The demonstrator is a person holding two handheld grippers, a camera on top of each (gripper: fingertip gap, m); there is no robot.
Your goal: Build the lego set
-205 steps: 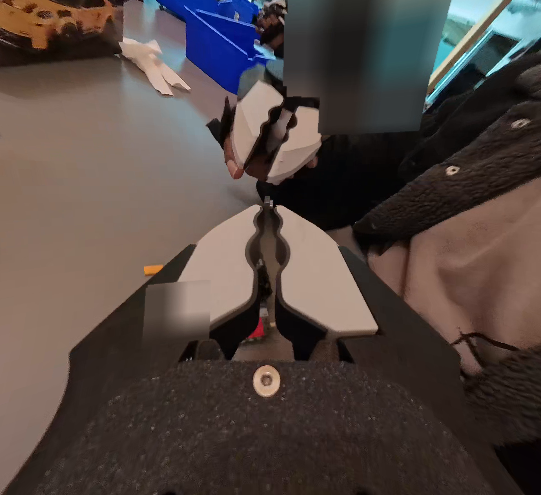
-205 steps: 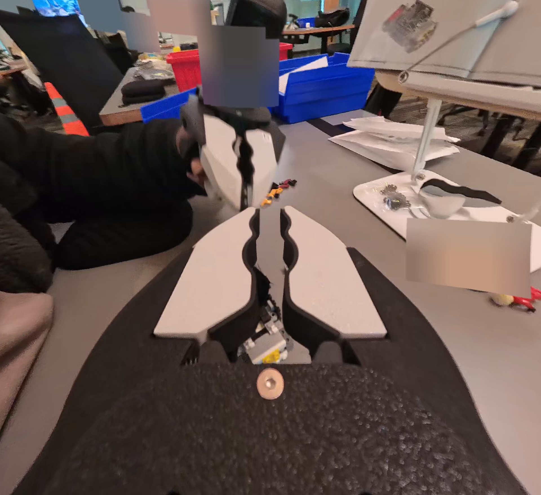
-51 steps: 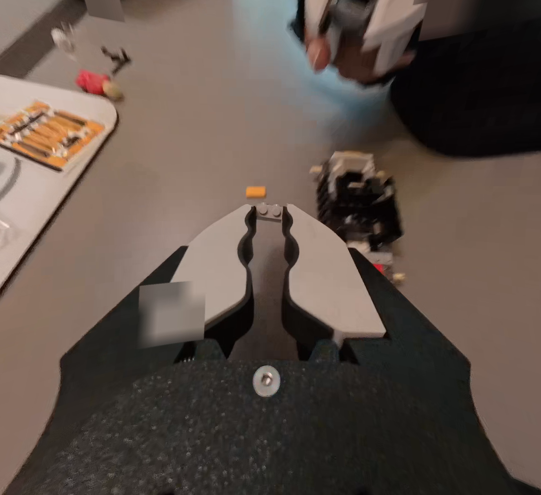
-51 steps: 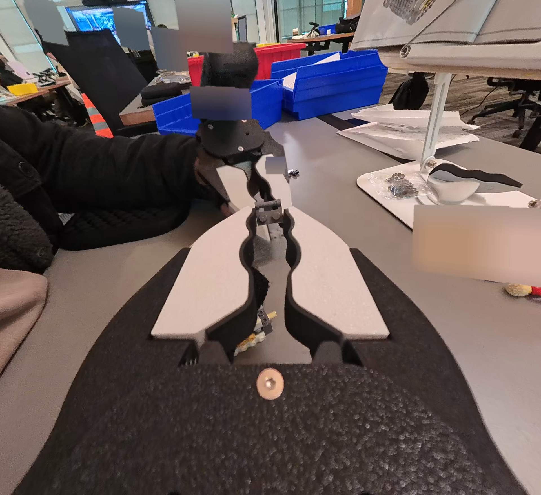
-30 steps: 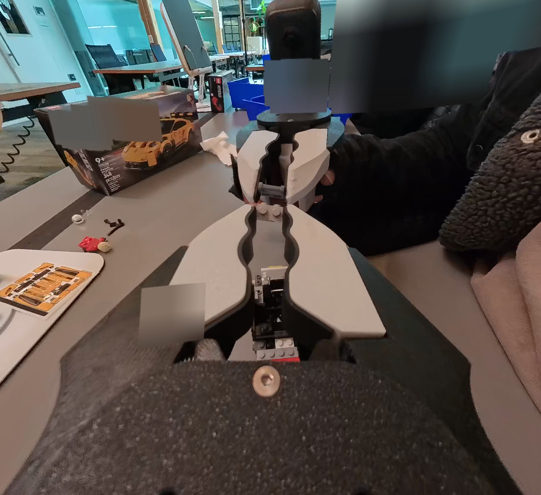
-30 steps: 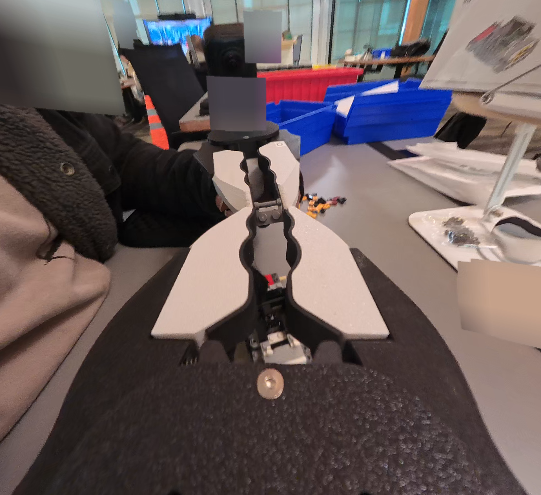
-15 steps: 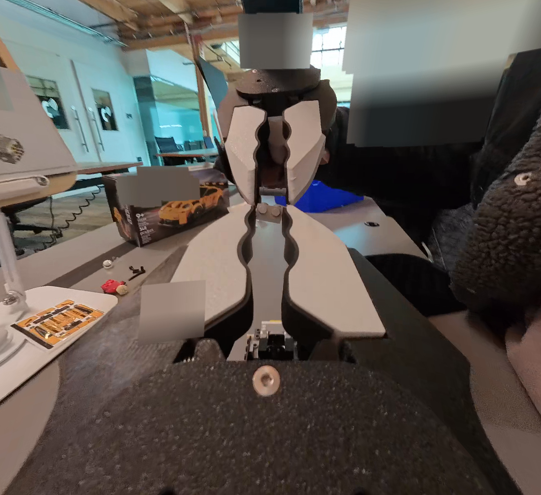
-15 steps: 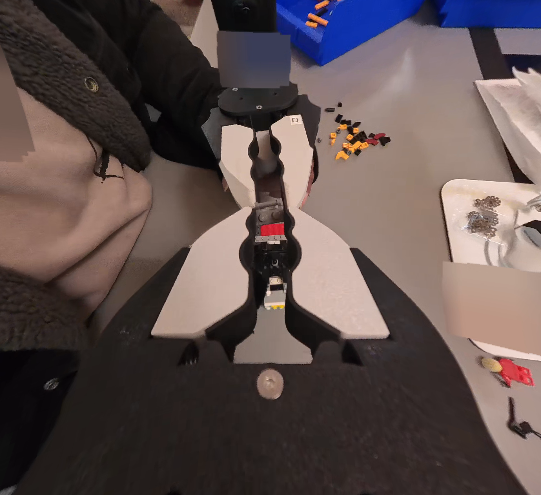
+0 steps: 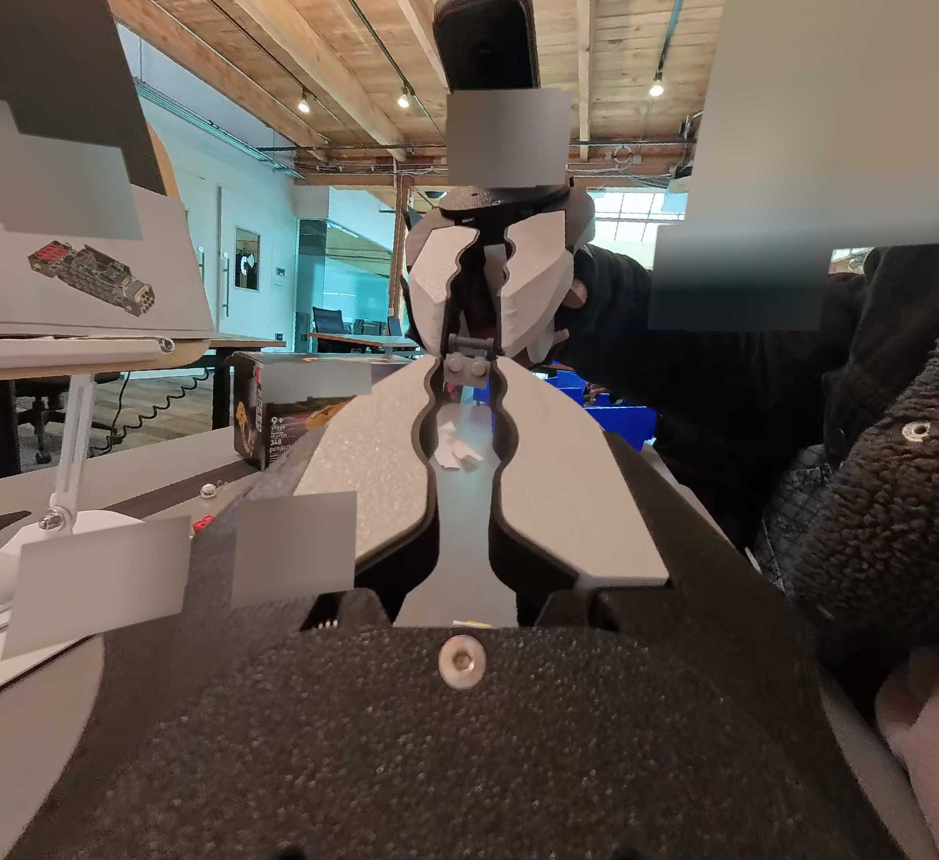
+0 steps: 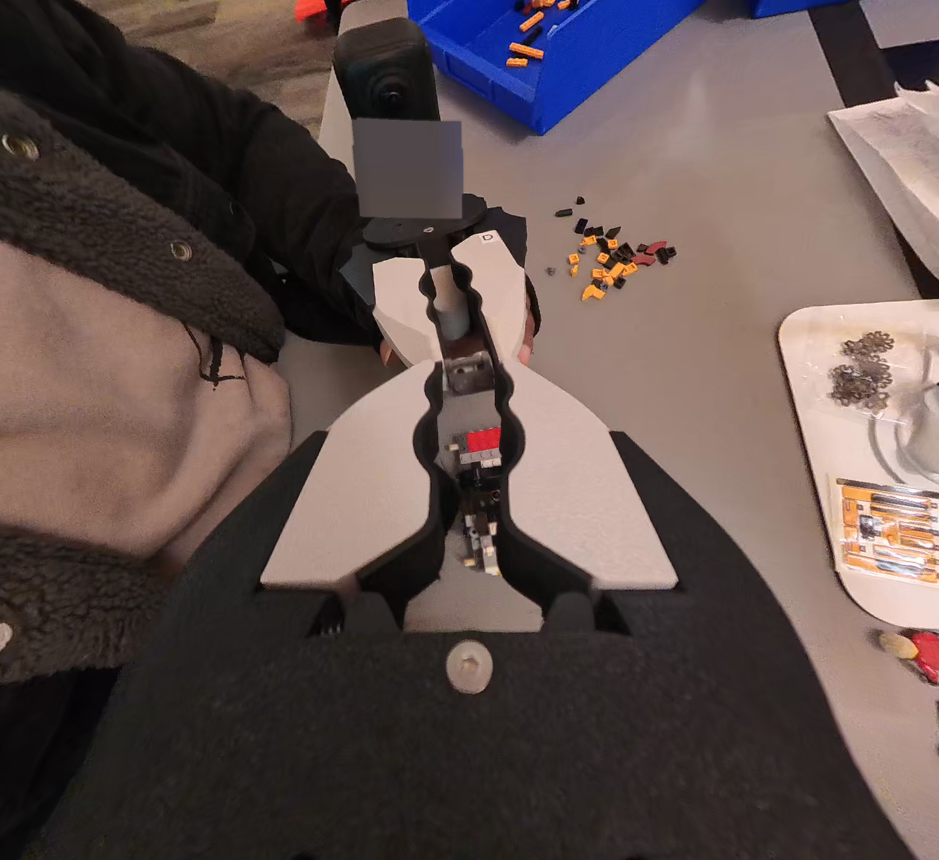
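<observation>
My left gripper (image 9: 465, 368) is shut on a small light grey two-stud plate (image 9: 465, 374), held in the air. My right gripper (image 9: 470, 345) faces it tip to tip and is shut on a small dark grey hinge piece (image 9: 470, 340) that touches the plate's far edge. In the right wrist view my right gripper (image 10: 467, 374) holds the grey pieces (image 10: 467, 376) against the left gripper (image 10: 457, 353). I cannot tell whether the two pieces are locked together. The partly built model (image 10: 480, 480), black and grey with a red top, lies on the grey table (image 10: 711, 205) below the right gripper's fingers.
A pile of loose orange and black pieces (image 10: 615, 261) lies beyond the grippers. A blue bin (image 10: 533, 22) holds more pieces. A white tray (image 10: 813, 429) with a sticker sheet (image 10: 889, 530) is on the right. The set's box (image 9: 274, 424) and an instruction stand (image 9: 91, 276) are on the left. My jacket fills the other side. My left and right fingertips are right by each other. The partly built model (image 10: 480, 480) is about equally far from each gripper, around 15 cm.
Both grippers have tilted while staying tip to tip: the left view now looks up at the ceiling, the right view steeper down on the table. The two grey pieces have closed together.
</observation>
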